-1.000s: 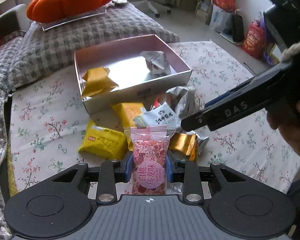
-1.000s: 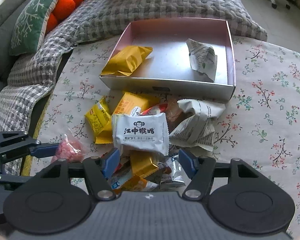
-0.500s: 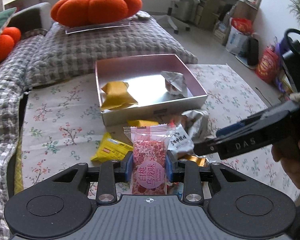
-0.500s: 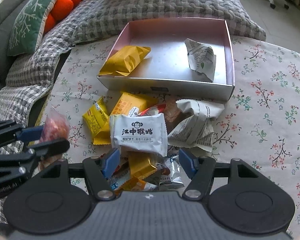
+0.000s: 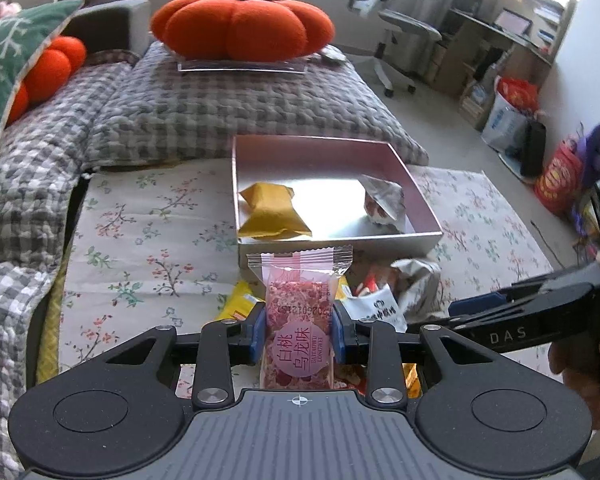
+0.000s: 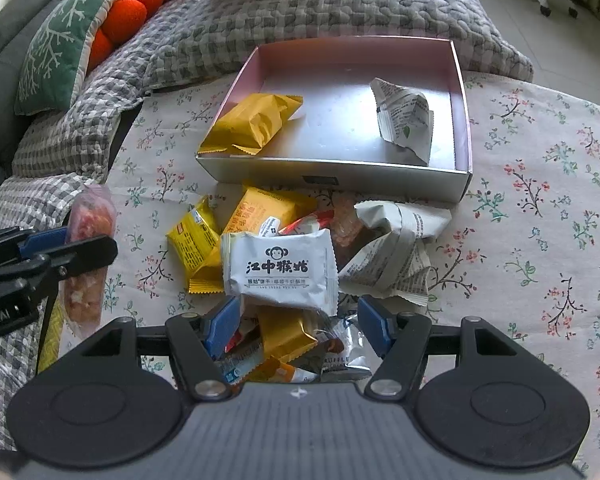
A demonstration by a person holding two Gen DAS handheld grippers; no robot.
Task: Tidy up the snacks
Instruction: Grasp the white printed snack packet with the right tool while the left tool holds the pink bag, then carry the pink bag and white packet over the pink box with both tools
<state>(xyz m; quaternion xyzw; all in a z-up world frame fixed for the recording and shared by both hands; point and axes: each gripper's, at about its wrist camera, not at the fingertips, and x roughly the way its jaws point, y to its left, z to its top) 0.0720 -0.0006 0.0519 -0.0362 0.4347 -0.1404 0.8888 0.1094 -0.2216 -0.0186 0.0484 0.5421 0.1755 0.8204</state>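
Floral tablecloth (image 6: 540,200) under heaped wrappers; desk and chair only in left view. Left gripper (image 5: 299,334) clenching pink transparent snack packet (image 5: 299,320); right gripper (image 6: 296,326) parted, empty.

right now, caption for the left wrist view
Left gripper clamps a pink snack packet before the box.

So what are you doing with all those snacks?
A person is sorting snacks into the silver box using two hand-held grippers. The left gripper is clamped on a pink snack packet, held up in front of the box. The right gripper hangs open over the pile of loose snacks on the flowery cloth, gripping nothing. Two are already in the box: a yellow packet and a white wrapped one.
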